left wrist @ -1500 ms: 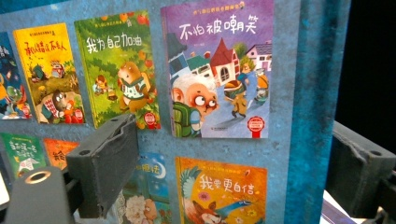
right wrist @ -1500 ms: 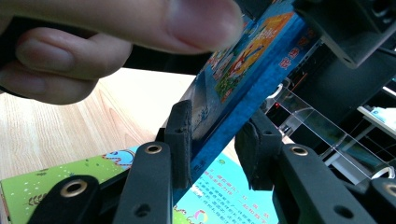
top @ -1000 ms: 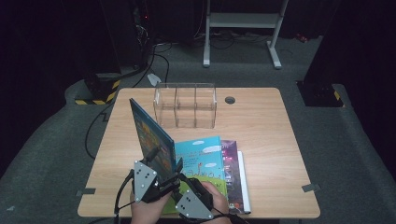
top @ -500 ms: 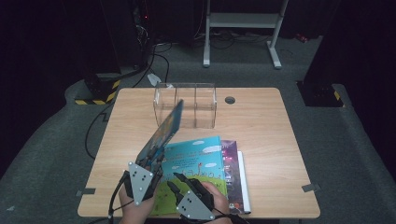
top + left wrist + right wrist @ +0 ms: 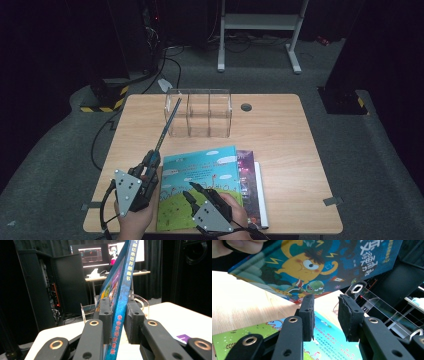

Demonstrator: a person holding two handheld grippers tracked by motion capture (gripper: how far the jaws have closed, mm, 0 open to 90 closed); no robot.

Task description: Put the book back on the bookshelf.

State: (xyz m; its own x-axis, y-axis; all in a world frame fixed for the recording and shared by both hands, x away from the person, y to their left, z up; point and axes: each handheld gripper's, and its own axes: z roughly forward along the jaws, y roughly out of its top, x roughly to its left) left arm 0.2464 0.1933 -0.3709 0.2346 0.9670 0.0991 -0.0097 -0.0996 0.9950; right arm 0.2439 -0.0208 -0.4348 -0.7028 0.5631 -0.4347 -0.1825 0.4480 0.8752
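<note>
Wooden table (image 5: 280, 150): largest item, light top, set on grey carpet.

Clear plastic organizer (image 5: 200, 114): stands at about 11 o'clock from the table's centre, near the far edge; its walls divide it into three compartments side by side.

Stack of flat books at about 6 o'clock on the table, near the front edge. Top one is a picture book with a sky-and-grass cover (image 5: 200, 185). Under it a dark purple book (image 5: 247, 182) shows along the 3 o'clock side, and a white edge beyond that.

Blue book (image 5: 120, 300): held up off the table, on edge. From the high view it reads as a thin line running from the left gripper toward 12 o'clock, its far end over the organizer's left compartment; whether it touches the organizer I cannot tell. In the right gripper view its cover shows a yellow cartoon monster.

Left gripper (image 5: 150, 167): at about 8 o'clock on the table, just beside the flat stack's left edge. Its jaws have just closed in and are clamped on the blue book's spine end; in the left gripper view both pads press the covers.

Right gripper (image 5: 192, 189): at about 6 o'clock, over the sky-and-grass cover. Jaws stand partly apart, nothing between the pads (image 5: 308, 315); they have been narrowing slightly.
</note>
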